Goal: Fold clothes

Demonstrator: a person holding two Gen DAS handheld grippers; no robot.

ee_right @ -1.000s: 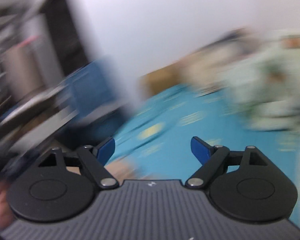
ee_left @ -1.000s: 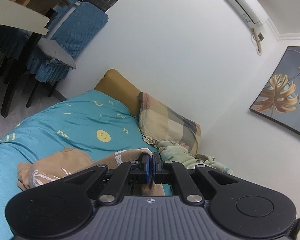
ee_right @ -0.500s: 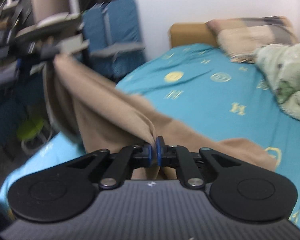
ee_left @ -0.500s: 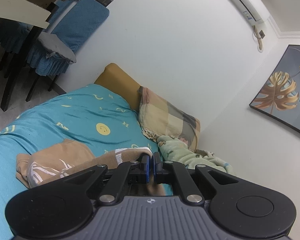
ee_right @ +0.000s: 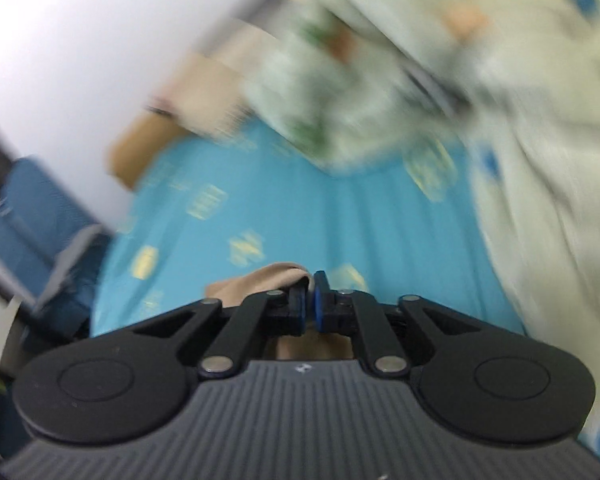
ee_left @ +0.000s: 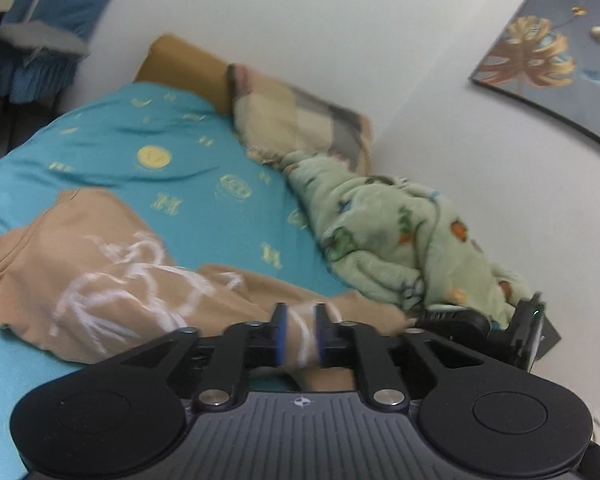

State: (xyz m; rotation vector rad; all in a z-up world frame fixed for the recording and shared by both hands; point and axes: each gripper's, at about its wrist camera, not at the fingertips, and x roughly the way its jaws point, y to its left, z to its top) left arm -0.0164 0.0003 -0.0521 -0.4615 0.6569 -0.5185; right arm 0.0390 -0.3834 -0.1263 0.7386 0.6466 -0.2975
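A tan T-shirt [ee_left: 100, 276] with a white line print lies crumpled on the teal bedsheet [ee_left: 204, 184]. My left gripper [ee_left: 299, 330] has its jaws a little apart, with a bunched fold of the shirt between them. My right gripper [ee_right: 309, 300] is shut on another tan edge of the shirt [ee_right: 260, 284], low over the sheet [ee_right: 300, 208]; that view is blurred. The right gripper's black body also shows in the left wrist view [ee_left: 480, 328], just right of the left gripper.
A pale green printed blanket [ee_left: 380, 240] is heaped to the right by the wall. A checked pillow [ee_left: 296, 120] and a mustard headboard [ee_left: 180, 60] lie at the far end. Blue-covered chairs [ee_left: 40, 40] stand at the left. A framed picture [ee_left: 548, 56] hangs on the wall.
Both grippers have dropped toward the bed with the shirt. The right gripper swung from the raised shirt to the sheet by the blanket. The left jaws have parted a little around the fold.
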